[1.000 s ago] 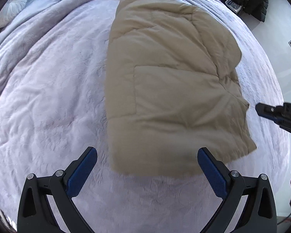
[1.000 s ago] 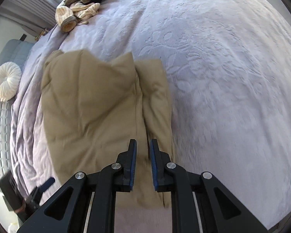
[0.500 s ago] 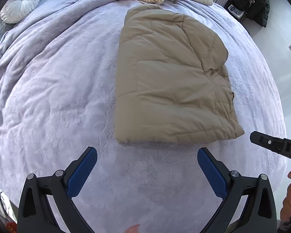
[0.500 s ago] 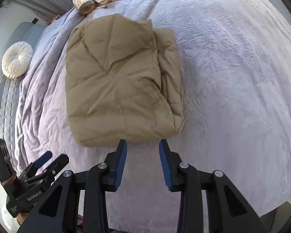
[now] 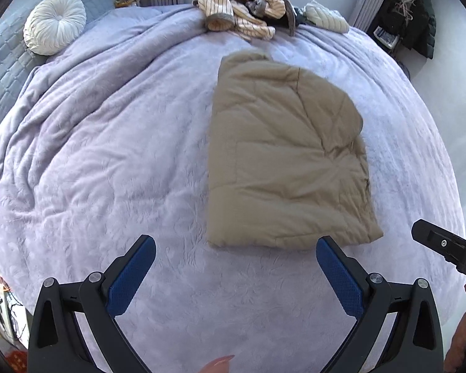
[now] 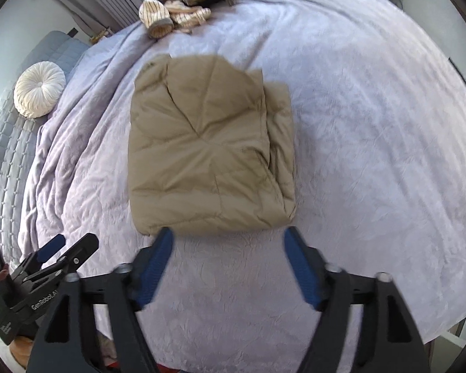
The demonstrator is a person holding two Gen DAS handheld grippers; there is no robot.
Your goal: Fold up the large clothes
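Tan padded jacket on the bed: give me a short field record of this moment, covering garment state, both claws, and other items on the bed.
garment: tan padded jacket, folded into a compact rectangle, lying flat
surface: lavender bedspread
left claw: open, empty, above the bedspread short of the jacket's near edge
right claw: open, nothing between the pads, jaws have just been opening, clear of the jacket's near edge
contact: neither claw touches the jacket
other items: heap of striped clothes at the far edge; round white cushion at far left
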